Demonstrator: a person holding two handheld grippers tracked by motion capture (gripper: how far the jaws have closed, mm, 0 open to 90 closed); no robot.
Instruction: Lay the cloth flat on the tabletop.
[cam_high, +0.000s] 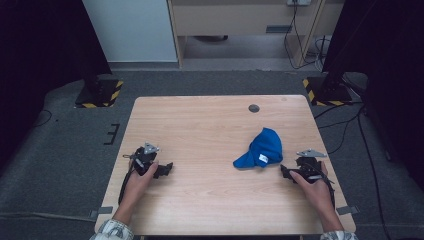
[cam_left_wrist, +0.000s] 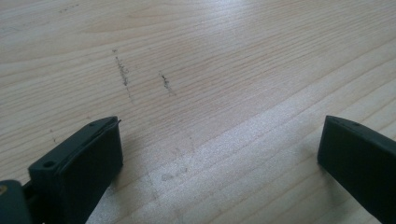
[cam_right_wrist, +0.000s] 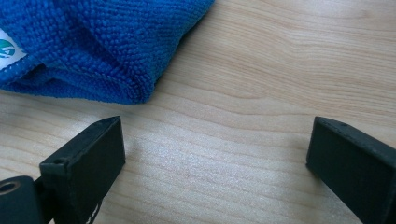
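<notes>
A crumpled blue microfibre cloth (cam_high: 263, 149) with a small white label lies on the right half of the wooden table (cam_high: 210, 125). My right gripper (cam_high: 286, 171) rests on the table just right of the cloth, jaws wide open over bare wood; in the right gripper view the cloth (cam_right_wrist: 93, 46) lies just beyond the left jaw of that gripper (cam_right_wrist: 215, 154). My left gripper (cam_high: 167, 168) sits near the table's left front, open. Bare, faintly scuffed wood lies between the jaws of the left gripper (cam_left_wrist: 219, 154).
A round cable hole (cam_high: 254, 108) sits near the table's far edge. Beyond the table are grey carpet, two stands with black-and-yellow striped bases (cam_high: 100, 92) and trailing cables (cam_high: 345, 125) at the right.
</notes>
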